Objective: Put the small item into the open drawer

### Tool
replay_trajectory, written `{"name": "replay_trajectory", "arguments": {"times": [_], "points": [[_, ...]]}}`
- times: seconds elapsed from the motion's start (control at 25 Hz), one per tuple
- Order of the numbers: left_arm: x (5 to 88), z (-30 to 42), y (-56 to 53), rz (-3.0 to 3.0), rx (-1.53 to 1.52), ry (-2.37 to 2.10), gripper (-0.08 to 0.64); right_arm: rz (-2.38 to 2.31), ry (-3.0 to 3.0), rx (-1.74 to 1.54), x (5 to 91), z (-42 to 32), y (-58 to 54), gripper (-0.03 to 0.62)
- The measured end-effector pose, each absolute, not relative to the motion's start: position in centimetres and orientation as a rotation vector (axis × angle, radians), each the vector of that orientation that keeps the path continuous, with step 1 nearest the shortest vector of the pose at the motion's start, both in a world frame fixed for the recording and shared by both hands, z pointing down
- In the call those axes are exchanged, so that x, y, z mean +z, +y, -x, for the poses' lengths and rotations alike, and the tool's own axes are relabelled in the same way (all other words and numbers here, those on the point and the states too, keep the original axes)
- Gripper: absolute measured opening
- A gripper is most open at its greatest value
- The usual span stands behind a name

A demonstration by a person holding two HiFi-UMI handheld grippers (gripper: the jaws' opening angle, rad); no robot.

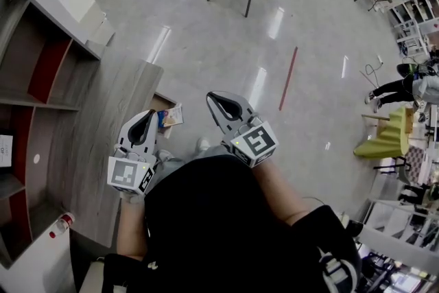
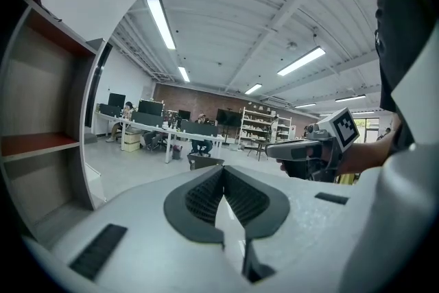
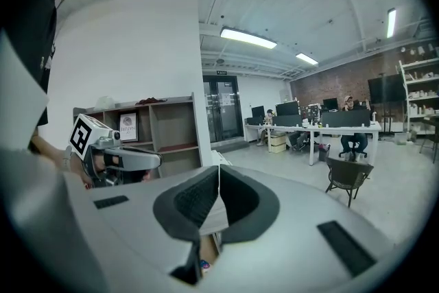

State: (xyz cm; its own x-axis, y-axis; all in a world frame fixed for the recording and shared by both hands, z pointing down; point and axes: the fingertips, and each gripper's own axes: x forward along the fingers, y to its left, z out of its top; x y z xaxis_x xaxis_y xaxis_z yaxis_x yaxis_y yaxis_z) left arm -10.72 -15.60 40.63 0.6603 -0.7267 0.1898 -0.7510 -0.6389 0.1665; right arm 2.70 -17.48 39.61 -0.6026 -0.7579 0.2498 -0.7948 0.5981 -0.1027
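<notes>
In the head view my left gripper (image 1: 147, 116) and right gripper (image 1: 214, 99) are both pinched shut and empty, and a small colourful item (image 1: 171, 116) lies in the open drawer (image 1: 162, 101) just beside my left tips. The left gripper view shows my pads meeting on nothing. The right gripper view shows the same, and the framed print (image 3: 128, 125) beyond my jaws is too small to read.
</notes>
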Motion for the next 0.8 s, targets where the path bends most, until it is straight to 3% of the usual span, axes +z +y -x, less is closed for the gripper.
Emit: {"name": "replay_trajectory", "arguments": {"times": [0.8], "points": [[39.3, 10.3, -15.7, -2.694, 0.154, -1.154, 0.002, -1.320, -2.636, 0.262, 38.5, -2.8, -16.9, 0.015]]}}
